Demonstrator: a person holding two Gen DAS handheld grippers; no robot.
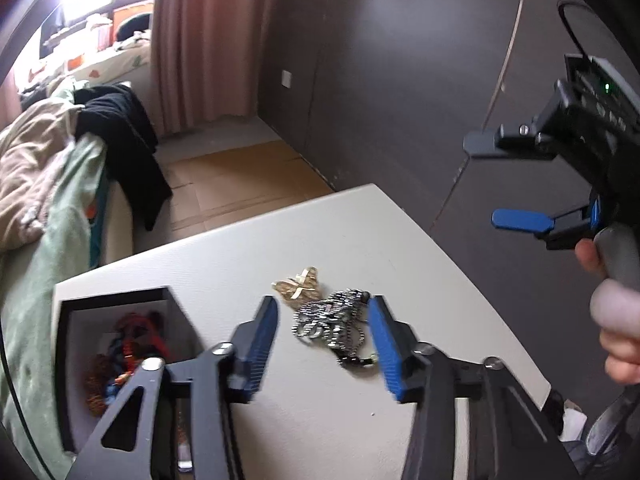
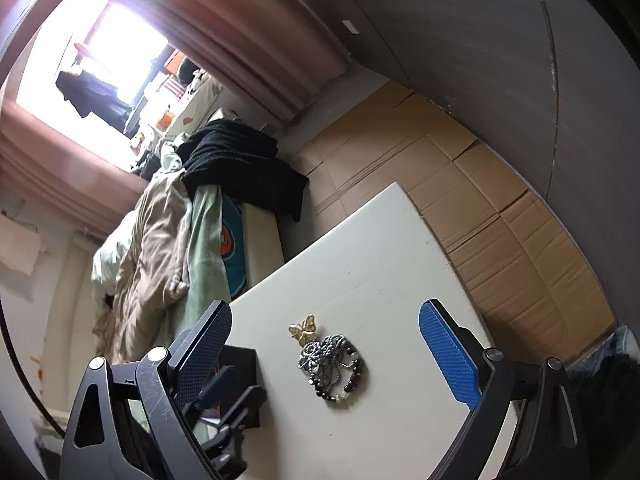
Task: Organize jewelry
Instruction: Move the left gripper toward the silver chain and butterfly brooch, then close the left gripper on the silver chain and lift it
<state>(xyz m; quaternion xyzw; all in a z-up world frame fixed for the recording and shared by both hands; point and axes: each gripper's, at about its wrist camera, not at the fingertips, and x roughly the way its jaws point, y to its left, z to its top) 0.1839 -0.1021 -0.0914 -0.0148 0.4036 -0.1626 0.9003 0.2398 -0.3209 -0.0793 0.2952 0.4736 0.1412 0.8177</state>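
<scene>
Left gripper: released, jaws spread wide, low over the table with the silver chain between its fingers, not touching it.
Right gripper: released, held above the table's right edge, empty.
Silver chain: heaped mid-table, tangled with a beaded bracelet.
Gold butterfly brooch: touching the heap's far side.
Black box: open at the table's left edge, colourful jewelry inside.
</scene>
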